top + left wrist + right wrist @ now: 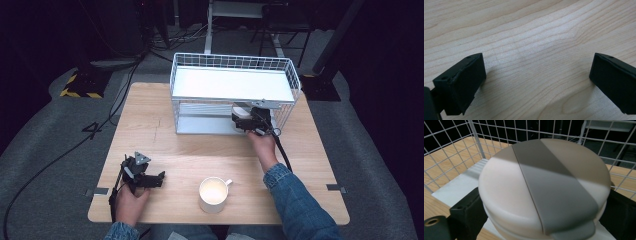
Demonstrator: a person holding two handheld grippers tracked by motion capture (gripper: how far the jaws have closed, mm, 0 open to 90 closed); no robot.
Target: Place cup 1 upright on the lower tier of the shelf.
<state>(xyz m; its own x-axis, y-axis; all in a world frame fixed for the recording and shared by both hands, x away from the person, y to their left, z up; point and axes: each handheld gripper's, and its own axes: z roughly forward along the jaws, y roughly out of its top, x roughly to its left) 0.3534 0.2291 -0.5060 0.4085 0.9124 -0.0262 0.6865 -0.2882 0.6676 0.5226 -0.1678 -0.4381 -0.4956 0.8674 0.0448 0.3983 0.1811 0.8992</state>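
A round white container (524,195) with a grey band (554,192) across its lid sits between the jaws of my right gripper (541,217), which is shut on it. In the high view that gripper (243,119) reaches into the lower level of a white wire rack (174,85), holding the container (241,108) just above the bottom shelf near the rack's right end. My left gripper (159,178) rests low over the wooden table (200,150) at the front left. Its jaws stand wide open over bare wood (537,80), with nothing between them.
A white mug (213,195) stands near the front edge, between my two forearms, handle to the right. The rack's upper shelf (230,82) is a flat white board with wire walls around it. Wire mesh (456,147) closes in behind the container. Cables lie on the floor beyond the table.
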